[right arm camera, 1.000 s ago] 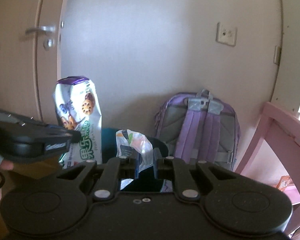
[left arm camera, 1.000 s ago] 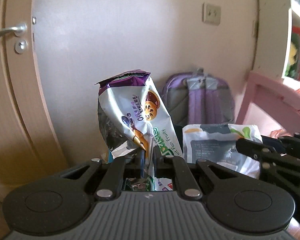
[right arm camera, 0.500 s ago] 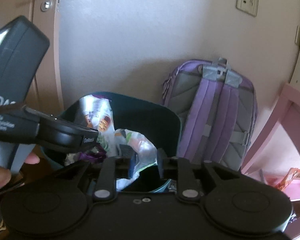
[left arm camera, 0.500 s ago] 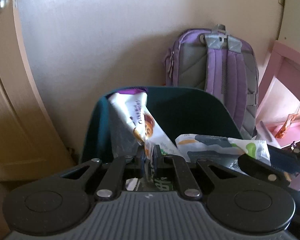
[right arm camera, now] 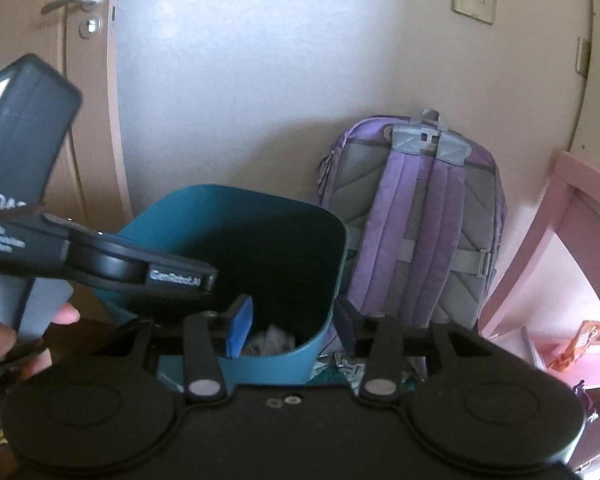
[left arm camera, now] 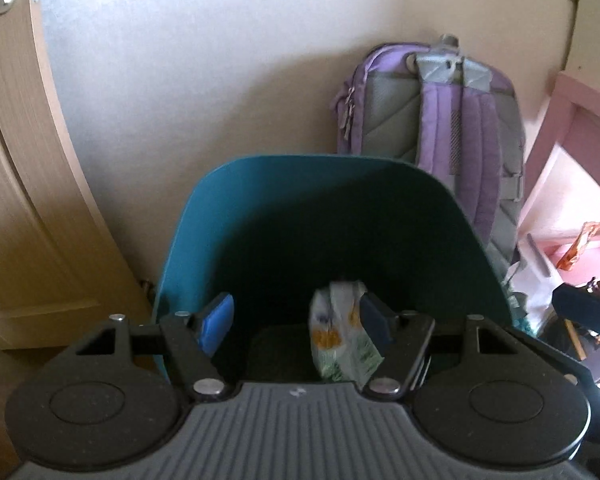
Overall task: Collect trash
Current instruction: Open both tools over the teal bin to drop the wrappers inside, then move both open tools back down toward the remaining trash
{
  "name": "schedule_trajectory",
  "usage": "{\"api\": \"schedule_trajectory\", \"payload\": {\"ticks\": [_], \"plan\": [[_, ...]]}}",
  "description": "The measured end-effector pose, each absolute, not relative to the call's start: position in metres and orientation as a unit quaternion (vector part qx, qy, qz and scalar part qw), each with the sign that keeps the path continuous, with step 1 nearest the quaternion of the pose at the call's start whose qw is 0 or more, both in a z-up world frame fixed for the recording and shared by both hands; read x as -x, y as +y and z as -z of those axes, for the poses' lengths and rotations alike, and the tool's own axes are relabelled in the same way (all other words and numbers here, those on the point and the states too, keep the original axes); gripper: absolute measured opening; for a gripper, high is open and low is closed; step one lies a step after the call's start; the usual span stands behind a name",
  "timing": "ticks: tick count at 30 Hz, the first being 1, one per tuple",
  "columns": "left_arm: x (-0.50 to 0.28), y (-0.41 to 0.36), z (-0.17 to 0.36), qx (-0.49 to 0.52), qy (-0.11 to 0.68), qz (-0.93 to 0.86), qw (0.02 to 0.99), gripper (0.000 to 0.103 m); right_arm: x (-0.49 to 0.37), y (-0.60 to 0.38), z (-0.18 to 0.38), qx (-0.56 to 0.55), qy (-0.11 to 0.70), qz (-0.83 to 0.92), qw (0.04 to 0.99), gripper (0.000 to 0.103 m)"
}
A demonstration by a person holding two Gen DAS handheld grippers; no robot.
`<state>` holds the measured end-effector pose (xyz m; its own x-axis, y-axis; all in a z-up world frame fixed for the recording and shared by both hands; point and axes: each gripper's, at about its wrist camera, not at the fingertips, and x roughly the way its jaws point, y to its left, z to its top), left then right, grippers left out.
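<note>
The snack wrapper (left arm camera: 342,334) is seen inside the mouth of the teal bin (left arm camera: 204,216), pressed against the inner face of the right-hand pad, with the rest of it hanging toward the bin's dark bottom. The left gripper (left arm camera: 298,320) is held right over the bin, jaws spread wide apart, so nothing is clamped anymore. The wrapper is blurred, so whether it's falling or stuck to that pad can't be told.

What could go wrong, as a guess: if the foil is clinging to the pad, it could get dragged back out of the bin when the gripper is pulled away, and dumped on the floor beside the bin.

The right gripper (right arm camera: 294,322) is also seen with its jaws apart and empty, hovering above the bin's near rim. Crumpled trash (right arm camera: 274,338) is visible at the bottom of the bin between its pads.

Just behind the bin to the right, a purple backpack (left arm camera: 440,120) is leaned on the wall; pink furniture (right arm camera: 572,240) sits further right of the bin, and a door (left arm camera: 16,200) is to the bin's left.
</note>
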<state>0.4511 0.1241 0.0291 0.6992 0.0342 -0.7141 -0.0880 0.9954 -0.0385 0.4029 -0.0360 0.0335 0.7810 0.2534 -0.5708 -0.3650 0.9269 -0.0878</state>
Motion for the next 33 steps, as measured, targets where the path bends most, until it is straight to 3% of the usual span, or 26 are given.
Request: {"api": "schedule_trajectory", "payload": {"ticks": [4,20,33], "plan": [[-0.432,0.119,-0.046,0.029,0.374,-0.029,0.927,0.078,-0.379,-0.044,-0.046,0.089,0.277,-0.168,0.942,0.048],[-0.322,0.078,-0.104,0.005,0.341,0.020,0.940,0.081,-0.292,-0.086,-0.074,0.063,0.269,-0.184,0.943,0.056],[-0.249,0.076,-0.079,0.010,0.362,0.041,0.931,0.088,-0.241,-0.115,-0.026,0.040,0.304,-0.215,0.927,0.058]]}}
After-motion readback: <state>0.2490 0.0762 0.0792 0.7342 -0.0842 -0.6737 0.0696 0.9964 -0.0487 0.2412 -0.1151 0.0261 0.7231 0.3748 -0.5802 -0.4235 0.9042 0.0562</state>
